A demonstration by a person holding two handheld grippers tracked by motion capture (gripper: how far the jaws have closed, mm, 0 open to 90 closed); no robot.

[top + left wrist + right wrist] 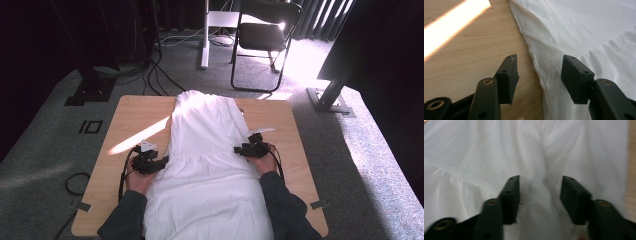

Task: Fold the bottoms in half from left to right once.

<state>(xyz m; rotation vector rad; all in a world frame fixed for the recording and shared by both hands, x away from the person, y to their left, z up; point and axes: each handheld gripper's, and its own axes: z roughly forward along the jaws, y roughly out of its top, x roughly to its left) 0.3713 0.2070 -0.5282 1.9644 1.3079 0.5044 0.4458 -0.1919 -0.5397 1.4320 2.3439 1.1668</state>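
The white dress [210, 165], lying flat along the table [135, 112], is being approached at its waist seam by the left gripper [539, 75] and right gripper [540, 195], jaws apart, likely needing closing on both side edges next.

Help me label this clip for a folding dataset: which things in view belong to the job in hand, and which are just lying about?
In the job:
- white dress, spread along the table
- left gripper, open at the dress's left edge
- right gripper, open over the cloth near its right edge

Just lying about:
- folding chair beyond the table
- cables on the floor
- stand bases
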